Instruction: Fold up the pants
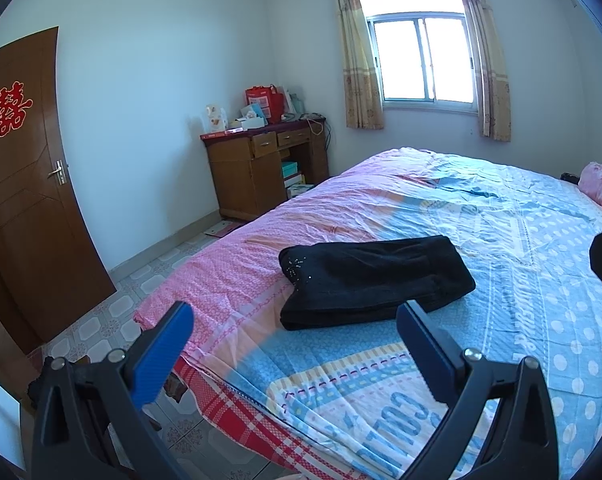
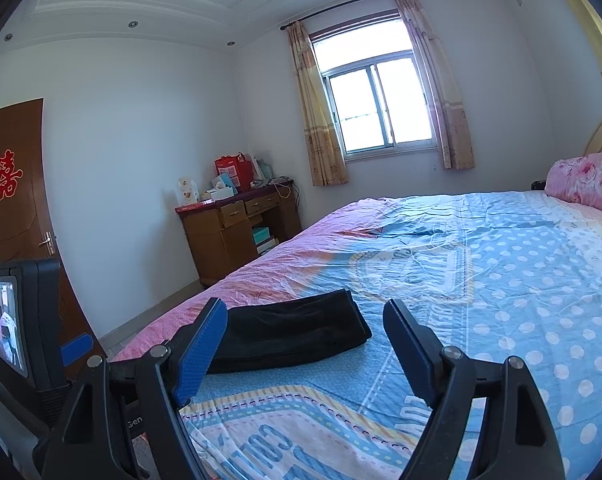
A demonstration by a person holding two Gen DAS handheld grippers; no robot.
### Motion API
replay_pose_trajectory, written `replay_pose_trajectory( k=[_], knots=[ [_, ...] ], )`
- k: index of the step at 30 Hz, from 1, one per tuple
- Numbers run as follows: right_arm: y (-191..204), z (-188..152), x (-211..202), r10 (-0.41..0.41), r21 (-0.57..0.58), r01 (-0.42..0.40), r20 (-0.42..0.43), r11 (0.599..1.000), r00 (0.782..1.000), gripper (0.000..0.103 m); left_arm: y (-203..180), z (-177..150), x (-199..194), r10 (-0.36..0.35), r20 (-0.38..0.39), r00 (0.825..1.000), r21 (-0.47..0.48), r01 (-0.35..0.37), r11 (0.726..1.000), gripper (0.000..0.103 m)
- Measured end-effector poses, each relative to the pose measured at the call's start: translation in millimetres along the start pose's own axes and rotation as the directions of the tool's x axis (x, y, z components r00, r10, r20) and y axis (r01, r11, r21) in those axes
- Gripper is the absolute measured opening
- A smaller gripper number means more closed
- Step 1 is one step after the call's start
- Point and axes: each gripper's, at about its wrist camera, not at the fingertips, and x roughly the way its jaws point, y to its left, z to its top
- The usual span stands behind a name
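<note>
Black pants (image 1: pixel 375 280) lie folded into a compact bundle on the bed (image 1: pixel 501 340), with small sparkly studs on the left corner. My left gripper (image 1: pixel 297 320) is open and empty, held above the bed's near edge just short of the bundle. In the right wrist view the pants (image 2: pixel 289 332) lie ahead and to the left. My right gripper (image 2: pixel 305 320) is open and empty, above the bed, to the right of the bundle. The left gripper's body with its small screen (image 2: pixel 5 320) shows at the far left of the right wrist view.
The bed has a pink and blue patterned sheet. A pink floral pillow (image 2: pixel 585 180) lies at the head, far right. A wooden desk (image 1: pixel 261 168) with boxes stands in the corner under the window (image 1: pixel 421 60). A brown door (image 1: pixel 25 184) is on the left, over tiled floor.
</note>
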Motion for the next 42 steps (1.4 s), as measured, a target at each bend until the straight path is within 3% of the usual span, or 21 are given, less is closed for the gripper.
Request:
replay_pose_trajectory(
  k=[18,31,37,42],
  knots=[
    [2.4,-1.0,1.1,-0.003,0.004,0.003,-0.017,1.0,1.0,0.082,2.0,-0.6,7.0,-0.014,-0.028,1.0,-0.004,0.014,1.0,0.103],
    [-0.8,-0.8,-1.0,-0.011,0.015,0.011,-0.013,1.0,1.0,0.082,-2.4,0.5,3.7,-0.003,-0.001,1.0,0.023,0.003,1.0,0.103],
    [-2.1,-1.4,-3.9,-0.022,0.022,0.022,-0.007,1.0,1.0,0.082,-0.5,-0.7,5.7,-0.062,-0.017,0.998,-0.002,0.062,0.998,0.103],
    [-3.9,-2.0,-4.1,-0.02,0.035,0.02,-0.015,0.999,1.0,0.082,-5.0,-2.1,7.4,-0.039,-0.022,0.999,0.021,0.039,0.999,0.103]
  ],
)
